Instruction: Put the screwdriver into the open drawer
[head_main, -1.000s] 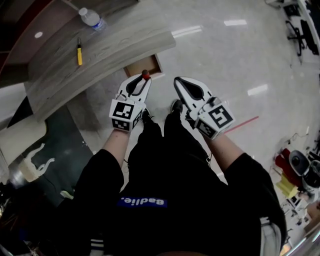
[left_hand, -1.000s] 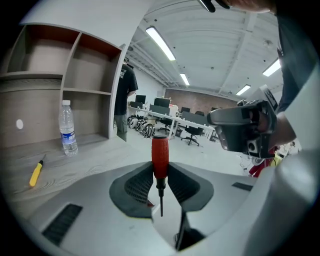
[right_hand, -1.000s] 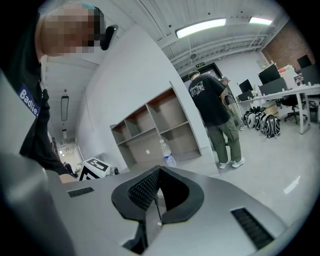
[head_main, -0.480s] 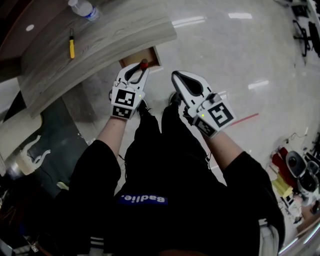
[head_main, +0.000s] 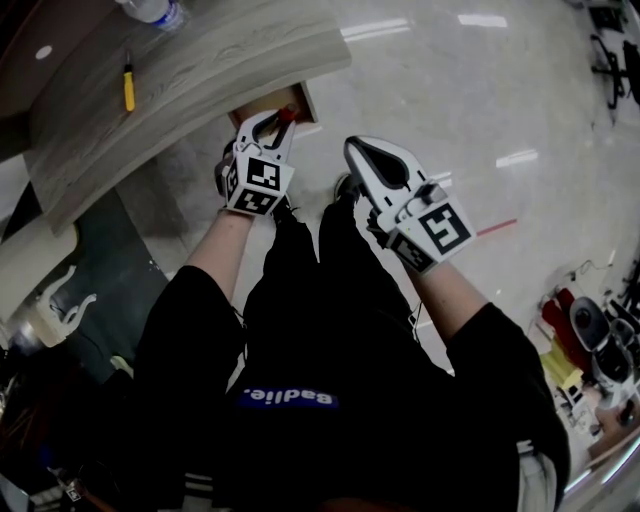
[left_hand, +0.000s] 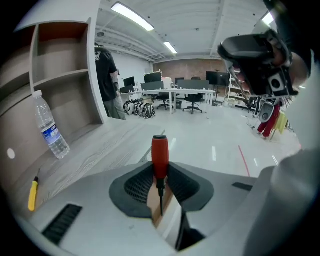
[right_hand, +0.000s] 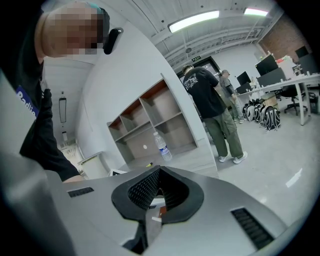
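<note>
Curved wooden desk (head_main: 200, 70), its small open drawer (head_main: 262, 106) just beyond the left gripper (head_main: 272, 120) tips. Those jaws pinch a red-handled screwdriver (left_hand: 160, 155), its handle poking past the tips. The right gripper (head_main: 356, 150) is closed and empty. Likely risk: letting go short of the drawer would drop the tool onto the floor (head_main: 450, 90).

Wooden counter (head_main: 200, 70) bears water bottle (left_hand: 51, 132), yellow implement (head_main: 128, 92)
</note>
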